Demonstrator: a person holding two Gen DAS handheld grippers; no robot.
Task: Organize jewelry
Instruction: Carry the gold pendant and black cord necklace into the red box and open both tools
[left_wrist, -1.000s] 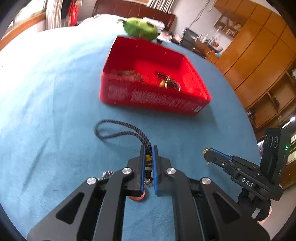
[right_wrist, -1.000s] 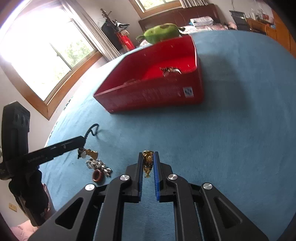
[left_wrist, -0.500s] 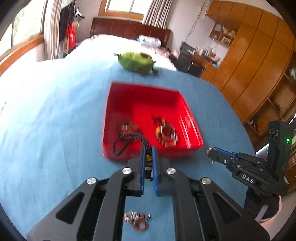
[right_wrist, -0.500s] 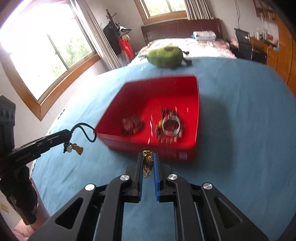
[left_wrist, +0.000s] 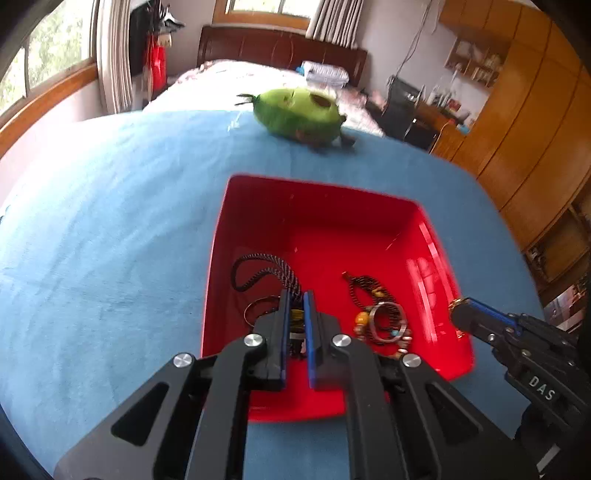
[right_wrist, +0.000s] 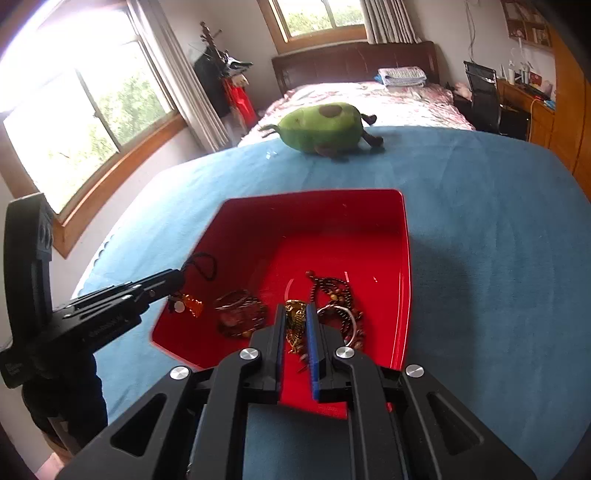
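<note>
A red tray (left_wrist: 325, 229) is seen on a blue cloth (left_wrist: 110, 229), already holding several pieces of jewelry: a dark beaded strand (right_wrist: 332, 291) lying tangled with a silver bangle (left_wrist: 388, 321), and a brownish bracelet (right_wrist: 240, 314) toward the tray's left side. Over the tray's near end, the left gripper (left_wrist: 297, 299) is shown closed on a black braided cord (left_wrist: 258, 269), whose loop is held out ahead of the jaws while a small orange charm (right_wrist: 192, 304) and a pale bead are dangled beneath, as caught in the right wrist view. Beside it, the right gripper (right_wrist: 295, 312) is shown clamped on a gold ornament (right_wrist: 295, 317), which is pinched between the blue pads and hung above the tray's near right part. The ornament's exact form is obscured by the pads, and the pieces beneath both grippers are partly hidden by the black fingers. The tray's near wall is cut off by the gripper bodies in both views. Beyond the tray, a green plush toy (right_wrist: 321, 125) is seen lying at the cloth's far edge, slightly blurred, with a bed (right_wrist: 369, 92) behind it.
</note>
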